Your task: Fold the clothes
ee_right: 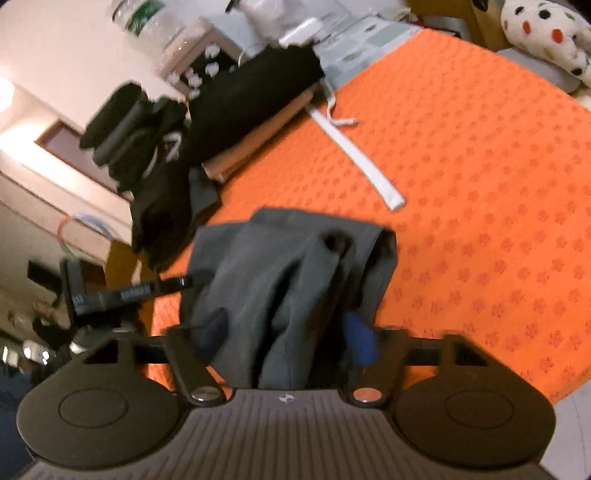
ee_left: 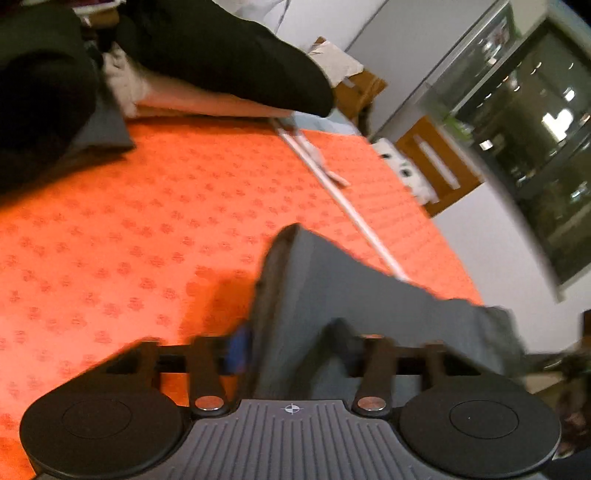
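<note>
The grey garment (ee_right: 291,280) hangs bunched between our two tongs, above the orange patterned bedspread (ee_right: 480,184), which we read as a bed rather than a table. In the right wrist view it falls in thick vertical folds straight out from the right tongs (ee_right: 291,332), whose jaws are clamped on the cloth with the blue pads pressed into either side of it. In the left wrist view another part of the same grey cloth (ee_left: 332,295) rises from the left tongs (ee_left: 295,347), which are likewise closed on fabric; a stiff ridge of it stands up just ahead of the jaws.

The relation that matters for us is this: the garment lies directly ahead of and below both tongs, with open bedspread beyond it, so in our judgement the next move is to lower and spread it there. Both hands look about equally near; its long axis we cannot tell while it is crumpled.

Further out, a white strap (ee_right: 354,151) lies diagonally on the bedspread, well apart from the garment. A stack of dark folded clothes (ee_right: 255,96) sits at the far edge, and a spotted soft toy (ee_right: 546,33) rests by the far corner.
</note>
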Available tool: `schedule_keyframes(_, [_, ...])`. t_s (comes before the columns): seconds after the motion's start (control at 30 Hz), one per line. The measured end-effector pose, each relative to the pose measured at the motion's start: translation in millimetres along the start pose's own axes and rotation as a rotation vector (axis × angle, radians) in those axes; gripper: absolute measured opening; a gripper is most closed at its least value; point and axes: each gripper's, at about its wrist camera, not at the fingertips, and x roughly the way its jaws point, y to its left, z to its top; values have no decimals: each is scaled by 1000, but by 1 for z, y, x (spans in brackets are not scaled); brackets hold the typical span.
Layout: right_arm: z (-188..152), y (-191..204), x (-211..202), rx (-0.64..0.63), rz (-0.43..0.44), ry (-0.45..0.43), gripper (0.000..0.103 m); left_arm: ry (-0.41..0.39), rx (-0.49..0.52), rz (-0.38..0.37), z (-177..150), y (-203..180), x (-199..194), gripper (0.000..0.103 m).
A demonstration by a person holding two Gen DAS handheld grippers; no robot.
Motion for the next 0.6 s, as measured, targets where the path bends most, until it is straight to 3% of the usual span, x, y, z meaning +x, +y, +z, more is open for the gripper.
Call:
schedule_keyframes(0.2, [2,7,-18,-12,-63,-118,21,-102,123,-55,22,-23,-14,22])
schedule_keyframes(0.3, [5,-8,-8,27,-118,-139,26,-48,197,7,27,-29,11,23])
schedule_keyframes(0.37, [2,-24,7,47,-165,-134,43,-11,221,44,25,-26,32,25])
schedule_keyframes(0.4, [0,-32,15,53,-192,-140,61,-4,224,51,25,-23,39,30])
schedule_keyframes(0.43, [-2,-37,20,59,-210,-146,69,2,227,58,24,-21,46,35])
schedule_keyframes(0.5, [-6,-45,24,78,-217,-163,73,-3,209,54,28,-18,48,42])
schedule_keyframes(0.6, [-11,-37,10,77,-228,-195,74,-38,229,56,37,-23,35,43])
